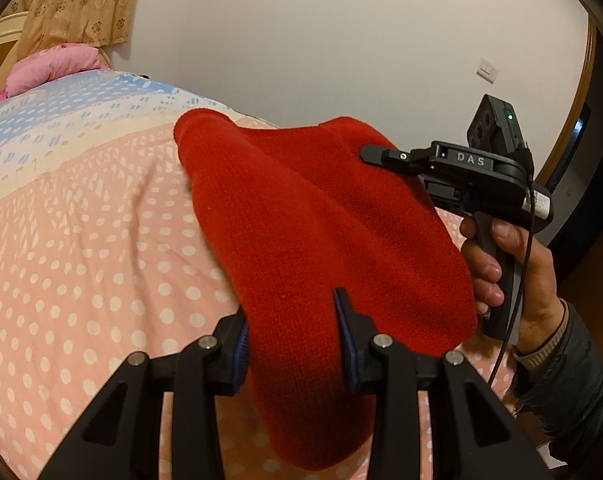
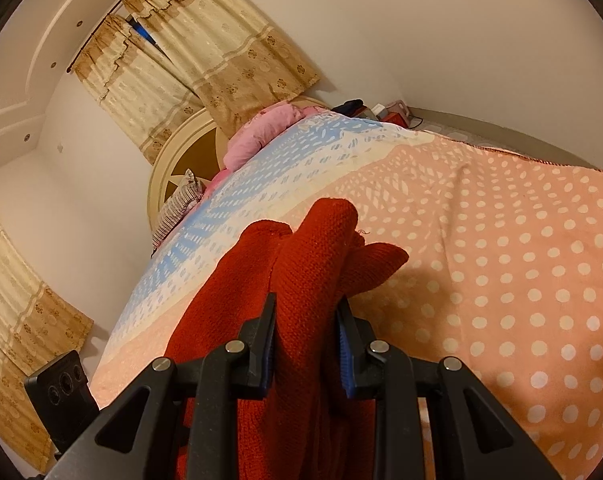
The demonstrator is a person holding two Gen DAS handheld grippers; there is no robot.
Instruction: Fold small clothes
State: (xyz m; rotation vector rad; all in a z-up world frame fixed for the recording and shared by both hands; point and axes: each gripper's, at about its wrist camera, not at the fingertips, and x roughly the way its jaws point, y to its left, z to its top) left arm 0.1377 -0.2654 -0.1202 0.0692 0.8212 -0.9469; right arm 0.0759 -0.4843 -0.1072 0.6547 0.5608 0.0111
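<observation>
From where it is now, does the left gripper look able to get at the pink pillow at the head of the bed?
Probably not as things stand. The left gripper is shut on the red knit garment, which the right gripper also grips, and the pink pillow lies far up the bed.

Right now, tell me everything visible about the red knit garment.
The red knit garment is a thick, plain red piece of ribbed, wool-like fabric. It is lifted off the polka-dot bedspread, bunched and hanging between two grips. The left gripper clamps one part, and the right gripper clamps another, where folded layers poke upward past its fingers. Whether any part touches the bed cannot be told.
</observation>
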